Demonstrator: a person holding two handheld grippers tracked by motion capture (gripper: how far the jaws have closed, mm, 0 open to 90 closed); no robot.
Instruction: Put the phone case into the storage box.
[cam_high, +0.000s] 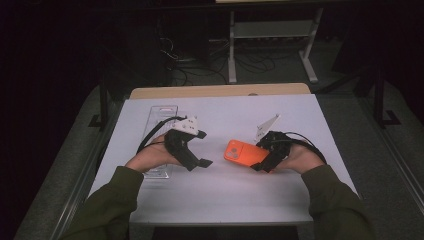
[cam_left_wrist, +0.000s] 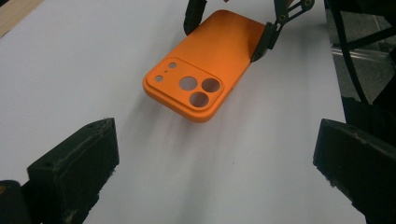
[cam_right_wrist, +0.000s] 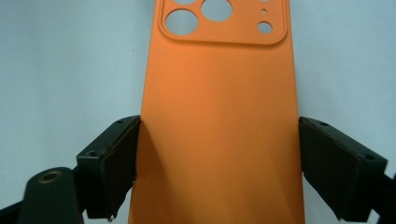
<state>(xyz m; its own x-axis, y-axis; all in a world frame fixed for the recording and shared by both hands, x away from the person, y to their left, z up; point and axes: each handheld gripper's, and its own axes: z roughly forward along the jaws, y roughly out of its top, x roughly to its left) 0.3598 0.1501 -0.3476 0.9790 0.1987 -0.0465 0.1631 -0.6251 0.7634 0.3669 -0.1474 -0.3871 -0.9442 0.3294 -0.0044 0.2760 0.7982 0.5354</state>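
The orange phone case (cam_high: 245, 152) lies back-up on the white tabletop (cam_high: 280, 195), right of centre. Its long axis runs left to right, camera cut-outs at the left end. The right hand-held gripper (cam_high: 256, 165) clamps its right end, one pad on each long edge. The left hand-held gripper (cam_high: 203, 148) sits just left of the case, jaws wide apart and empty, facing the free camera end. A clear plastic tray (cam_high: 161, 113) lies at far left.
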